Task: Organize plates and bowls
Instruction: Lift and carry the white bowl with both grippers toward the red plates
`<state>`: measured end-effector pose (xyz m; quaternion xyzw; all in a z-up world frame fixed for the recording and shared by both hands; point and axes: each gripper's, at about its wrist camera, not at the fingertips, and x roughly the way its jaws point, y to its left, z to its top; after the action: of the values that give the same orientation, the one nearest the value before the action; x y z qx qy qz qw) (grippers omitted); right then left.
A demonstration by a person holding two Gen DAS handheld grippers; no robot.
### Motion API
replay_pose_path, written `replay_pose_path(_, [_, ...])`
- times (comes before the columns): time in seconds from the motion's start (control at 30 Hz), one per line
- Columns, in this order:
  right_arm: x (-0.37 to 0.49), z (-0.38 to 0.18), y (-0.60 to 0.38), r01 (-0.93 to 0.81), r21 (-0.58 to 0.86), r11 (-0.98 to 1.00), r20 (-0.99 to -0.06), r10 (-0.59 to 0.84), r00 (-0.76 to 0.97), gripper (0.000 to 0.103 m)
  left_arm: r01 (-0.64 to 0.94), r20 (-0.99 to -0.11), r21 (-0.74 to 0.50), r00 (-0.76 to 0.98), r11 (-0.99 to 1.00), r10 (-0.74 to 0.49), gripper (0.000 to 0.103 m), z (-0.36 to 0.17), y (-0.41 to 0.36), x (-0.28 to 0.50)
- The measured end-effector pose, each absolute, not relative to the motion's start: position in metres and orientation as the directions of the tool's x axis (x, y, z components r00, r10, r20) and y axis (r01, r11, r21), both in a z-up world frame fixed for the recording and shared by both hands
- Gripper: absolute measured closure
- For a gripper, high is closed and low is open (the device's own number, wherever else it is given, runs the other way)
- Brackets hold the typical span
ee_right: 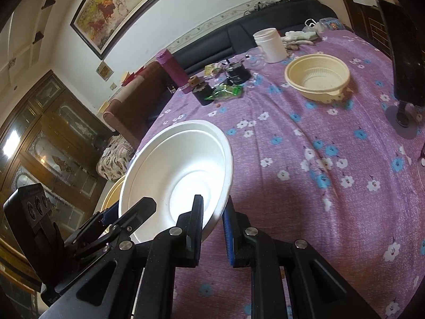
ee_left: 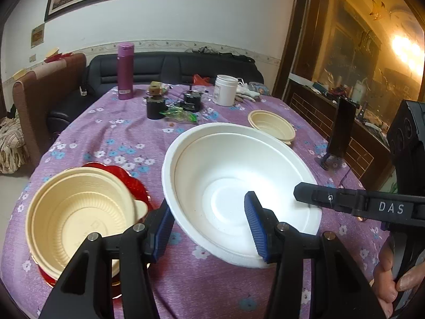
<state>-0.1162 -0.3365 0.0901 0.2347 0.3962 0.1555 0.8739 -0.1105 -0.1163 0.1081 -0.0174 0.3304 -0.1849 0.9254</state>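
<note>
A white foam bowl (ee_left: 239, 175) (ee_right: 183, 164) hangs tilted just above the purple flowered cloth. My right gripper (ee_right: 213, 207) is shut on its rim; in the left wrist view its upper finger (ee_left: 345, 202) lies over the bowl's right edge. My left gripper (ee_left: 208, 204) straddles the bowl's near left wall with jaws apart, one blue pad outside and the other inside, with no visible squeeze. A cream bowl (ee_left: 77, 212) sits on a red plate (ee_left: 134, 183) at the left. A second cream bowl (ee_left: 271, 125) (ee_right: 317, 77) stands farther back on the right.
At the far end of the table (ee_right: 305, 212) stand a purple flask (ee_left: 124, 71), a white jar (ee_left: 225, 90), two black pots and a green wrapper (ee_left: 180, 114). A black stand (ee_left: 341, 130) rises at the right edge. A hand (ee_left: 390, 279) holds the right gripper.
</note>
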Motion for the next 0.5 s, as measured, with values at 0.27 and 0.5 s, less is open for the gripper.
replay_pose_path(0.27, [-0.106,0.098,-0.309,-0.133,0.514,0.847,-0.622,0.475,0.622,0.087,0.279,-0.578,-0.149,0.754,0.949,-0.313,0.053,0.114,-0.09,-0.113])
replay_pose_path(0.5, [-0.095,0.102,-0.282,-0.17,0.495,0.852,-0.631,0.487,0.604,0.087,0.238,-0.56,-0.163,0.777,0.958,-0.288,0.053,0.118,-0.064,-0.114])
